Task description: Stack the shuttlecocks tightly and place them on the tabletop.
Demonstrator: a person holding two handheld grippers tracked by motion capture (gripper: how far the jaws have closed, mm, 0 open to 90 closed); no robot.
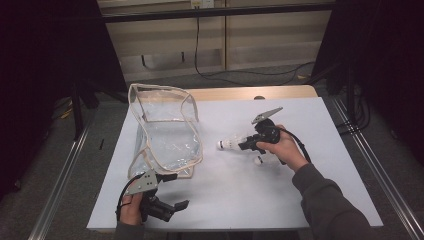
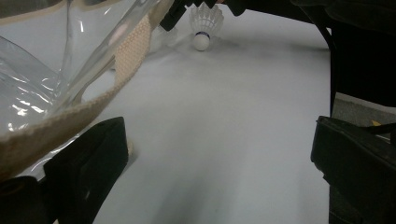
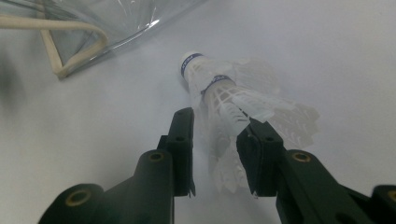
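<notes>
Jaws of right gripper [image 3: 215,154] parted around stacked white feathered shuttlecocks [image 3: 224,93], blue-banded corks.

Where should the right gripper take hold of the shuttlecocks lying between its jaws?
Grip the shuttlecocks across the feather skirt, coming from the open skirt end as the right gripper does now. They lie on their sides, nested, corks pointing away toward the bag; the skirt fits between the jaws.

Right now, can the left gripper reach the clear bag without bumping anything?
Probably yes. The left gripper sits right by the clear bag's near corner, jaws wide open, and the bag's cream trim already hangs just above one jaw, with bare table between them.
</notes>
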